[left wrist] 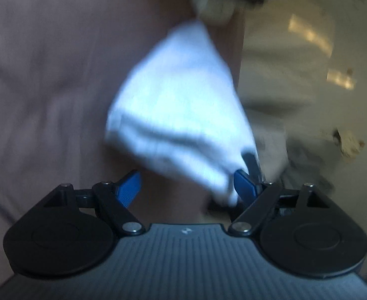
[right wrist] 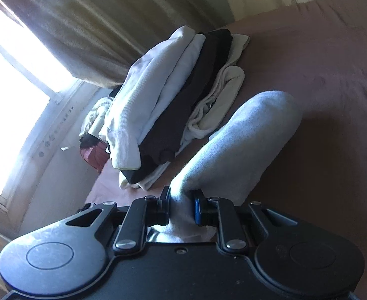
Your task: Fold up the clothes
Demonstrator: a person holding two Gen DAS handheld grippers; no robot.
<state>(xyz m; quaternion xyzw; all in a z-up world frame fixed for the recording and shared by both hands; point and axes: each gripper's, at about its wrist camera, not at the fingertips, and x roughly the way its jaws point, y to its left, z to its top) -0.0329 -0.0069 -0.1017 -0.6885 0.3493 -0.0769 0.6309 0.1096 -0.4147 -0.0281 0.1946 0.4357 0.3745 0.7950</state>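
Observation:
A light blue-white garment (left wrist: 181, 110) hangs blurred over the brown bedsheet (left wrist: 45, 75) in the left wrist view. My left gripper (left wrist: 188, 187) is open, its blue pads (left wrist: 128, 187) wide apart; the cloth's lower corner brushes the right pad. In the right wrist view my right gripper (right wrist: 181, 208) is shut on the same pale garment (right wrist: 236, 147), which stretches forward from the jaws over the bedsheet (right wrist: 321, 75). A stack of folded white, dark and cream clothes (right wrist: 173, 100) lies beyond it.
A window (right wrist: 10, 87) and beige curtain (right wrist: 83, 25) stand to the left of the stack. The bed edge runs at right in the left wrist view, with the floor (left wrist: 308, 100) beyond. Something dark red (right wrist: 93, 157) lies by the stack.

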